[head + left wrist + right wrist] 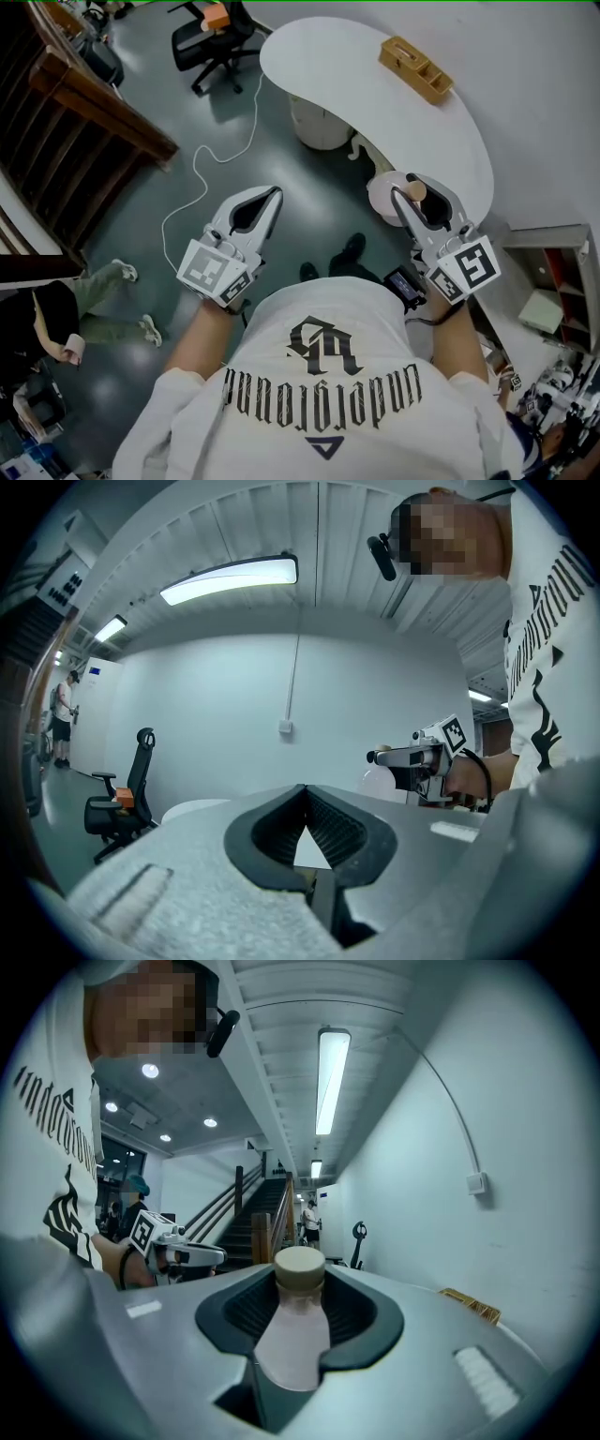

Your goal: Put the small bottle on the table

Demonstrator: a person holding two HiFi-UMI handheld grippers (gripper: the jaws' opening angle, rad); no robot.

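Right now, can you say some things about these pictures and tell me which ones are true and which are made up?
1. The right gripper is holding the small bottle. True.
2. The small bottle stands on the white table. False: it is held in the right gripper, not set down.
3. The left gripper holds nothing. True.
4. The bottle's cap is bright red. False: it is a pale tan colour.
5. A wooden box lies on the white table. True.
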